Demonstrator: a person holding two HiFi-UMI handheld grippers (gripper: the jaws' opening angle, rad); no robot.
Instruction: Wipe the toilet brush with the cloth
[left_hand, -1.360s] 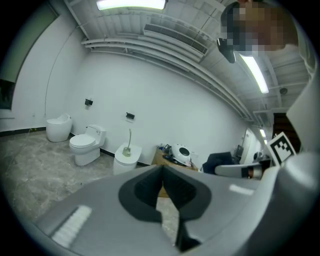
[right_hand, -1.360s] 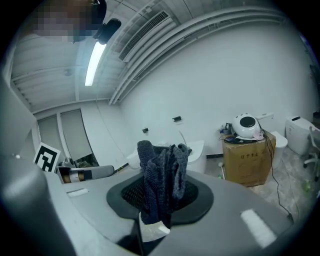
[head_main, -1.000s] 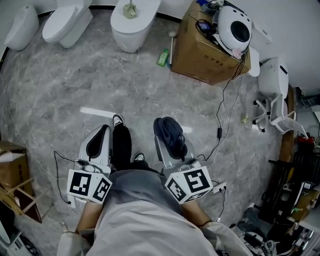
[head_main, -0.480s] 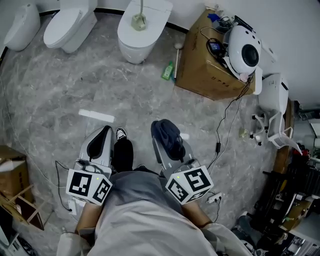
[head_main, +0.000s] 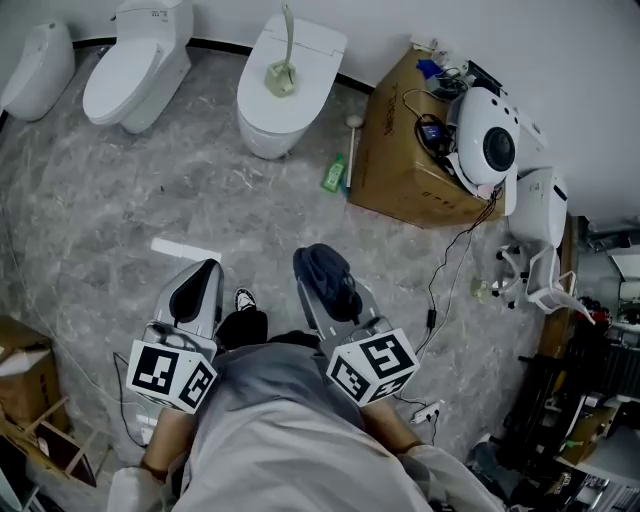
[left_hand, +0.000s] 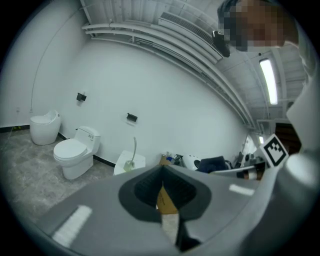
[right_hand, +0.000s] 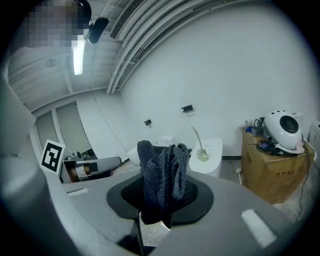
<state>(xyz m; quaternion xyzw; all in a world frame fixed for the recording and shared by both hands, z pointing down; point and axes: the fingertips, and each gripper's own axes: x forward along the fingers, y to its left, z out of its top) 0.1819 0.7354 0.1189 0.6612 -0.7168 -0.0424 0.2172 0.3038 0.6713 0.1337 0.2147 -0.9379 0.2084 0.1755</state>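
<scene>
- The right gripper (right_hand: 159, 207) has its jaws clamped on a dark knitted cloth (right_hand: 162, 172), which bunches up above the pads
- The left gripper (left_hand: 161, 186) holds nothing; its jaws look closed, with perhaps a thin slit between them
- The toilet brush (head_main: 282, 72) stands on the closed lid of a white toilet (head_main: 262, 125), well ahead of both grippers and touched by neither

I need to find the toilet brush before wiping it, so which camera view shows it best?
The head view: the toilet brush sits unobstructed on a closed toilet lid. The right gripper view shows it smaller, beside the held cloth. The left gripper view shows it tiny and far off.
</scene>
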